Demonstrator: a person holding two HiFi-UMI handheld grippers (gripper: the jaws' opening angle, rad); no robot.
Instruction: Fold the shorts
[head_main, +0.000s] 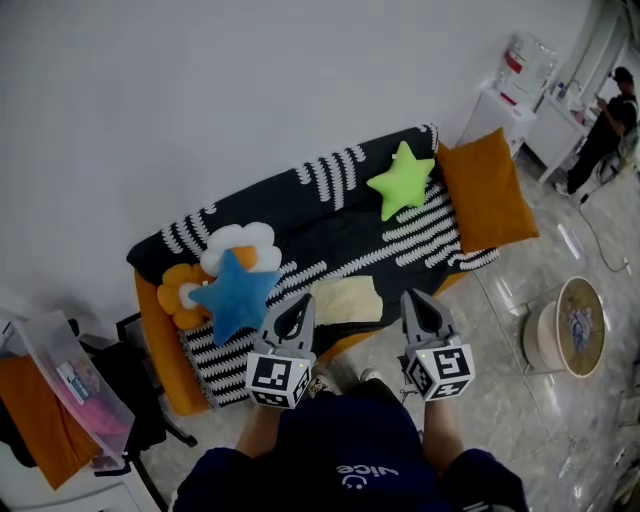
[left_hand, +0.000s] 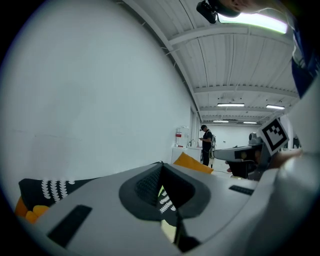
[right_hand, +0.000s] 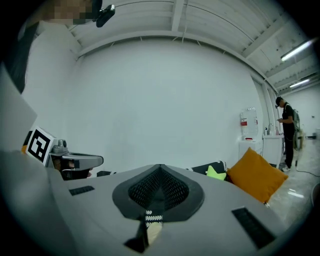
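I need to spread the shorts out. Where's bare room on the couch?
The dark cover is bare behind the shorts, between the blue star and the green star. Pillows crowd the left end; the orange cushion fills the right.

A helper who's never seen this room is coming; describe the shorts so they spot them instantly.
Look at the couch with the black, white-striped cover against the white wall. Near its front edge, right of the blue star pillow, lie the shorts: flat, plain pale yellow cloth, unlike the puffy shaped pillows.

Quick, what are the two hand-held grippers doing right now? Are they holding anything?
Left hand-held gripper: closed, holding nothing.
Right hand-held gripper: closed, holding nothing.
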